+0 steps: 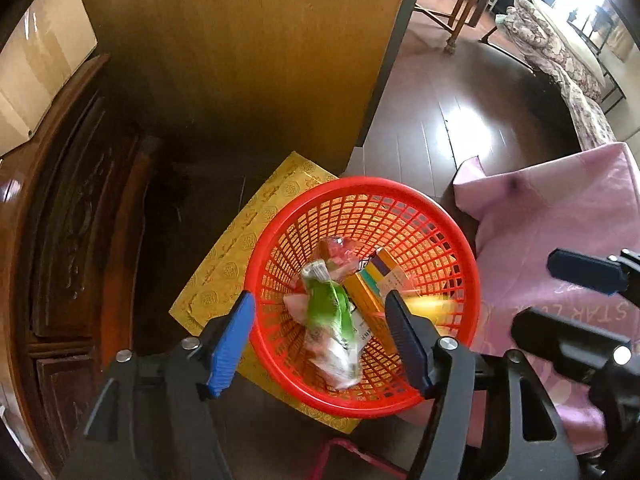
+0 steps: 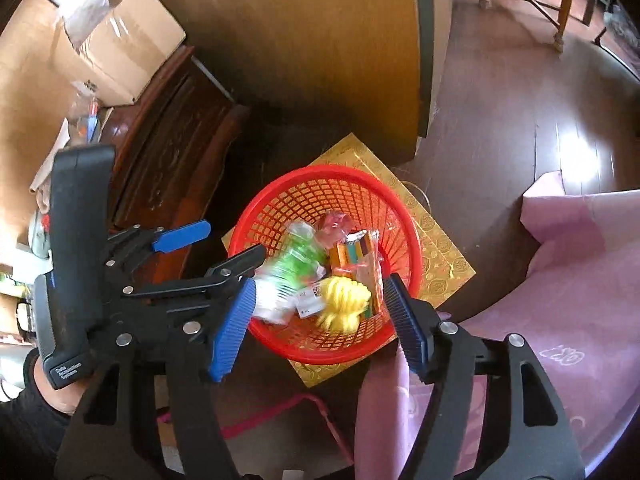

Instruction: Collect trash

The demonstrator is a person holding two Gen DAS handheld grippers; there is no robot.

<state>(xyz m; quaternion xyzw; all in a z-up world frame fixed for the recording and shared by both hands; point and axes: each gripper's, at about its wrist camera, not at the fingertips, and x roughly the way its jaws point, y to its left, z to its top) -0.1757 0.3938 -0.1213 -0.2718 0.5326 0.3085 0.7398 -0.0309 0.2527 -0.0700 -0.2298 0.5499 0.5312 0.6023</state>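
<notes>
A red mesh basket stands on the floor on a gold patterned sheet. In it lie a green and white wrapper, a pink wrapper, an orange box and a blurred yellow object. My left gripper is open above the basket's near side, nothing between its fingers. My right gripper is open above the basket too, with the blurred yellow object below its gap. The left gripper also shows in the right wrist view, open.
A dark carved wooden cabinet stands left of the basket, with cardboard boxes on it. A wooden panel rises behind. A pink cloth covers a surface at the right. A pink strap lies on the dark floor.
</notes>
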